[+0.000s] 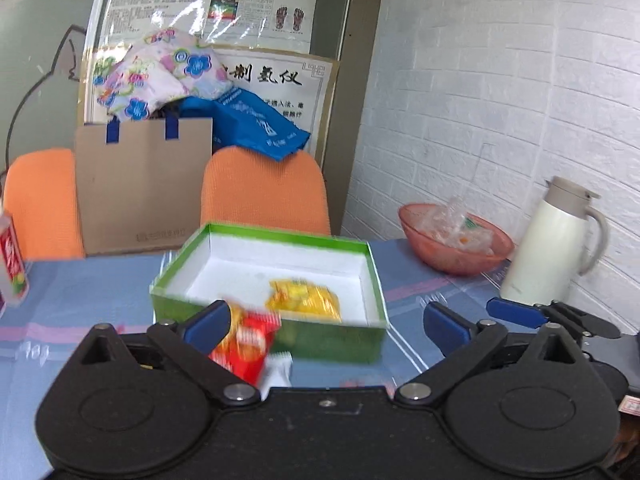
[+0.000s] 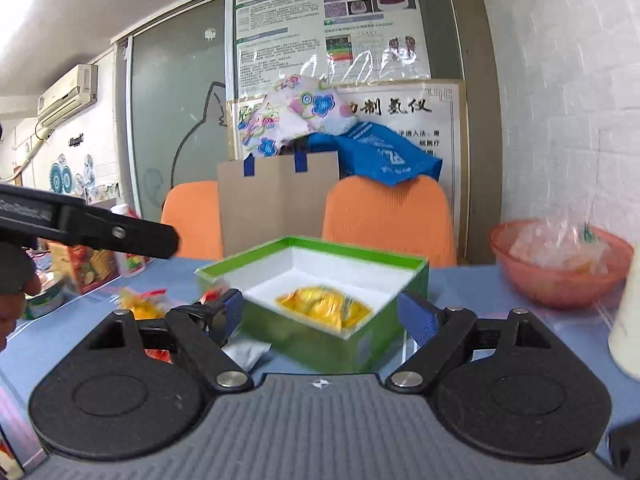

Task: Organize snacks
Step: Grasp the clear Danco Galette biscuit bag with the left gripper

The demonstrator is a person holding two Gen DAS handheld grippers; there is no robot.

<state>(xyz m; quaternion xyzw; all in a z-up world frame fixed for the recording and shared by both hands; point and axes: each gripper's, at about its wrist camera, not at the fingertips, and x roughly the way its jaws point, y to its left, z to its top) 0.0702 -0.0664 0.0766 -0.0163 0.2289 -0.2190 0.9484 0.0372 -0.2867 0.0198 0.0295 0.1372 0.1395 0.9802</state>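
Left gripper [image 1: 326, 322]: jaws spread wide with nothing pressed between them; a red snack packet [image 1: 244, 346] lies on the surface just beyond its left finger, blurred, with a small white sachet [image 1: 278, 372] beside it.
Right gripper [image 2: 320, 316]: jaws equally wide and empty, pointing at the near wall of the green box [image 2: 384, 264].
Green box contents: one yellow snack packet [image 1: 306, 294] rests on the white floor, toward the near right side; the rest of the floor is bare.
Loose snacks: from the right wrist view a yellow-and-red packet [image 2: 140, 304] sits on the blue surface [image 1: 88, 292] left of the box, apart from it; the white sachet shows just in front of the box.
Other things: a pink bowl [image 1: 456, 240] of clear wrappers and a white thermos jug [image 1: 552, 244] stand to the right, well apart from the box; a bottle [image 1: 12, 260] stands at the far left.
Step in hand: judging by the empty jaws and the filled corner of the box, this is the gap between one placement and the next pick.
Next move calls for: bringing the left gripper over the red packet, closing on its crinkly body without pinching the white sachet along with it, then lifting clear of the box wall before lowering it beside the yellow packet.
Uncertainty: blur hides whether the red packet touches the finger.
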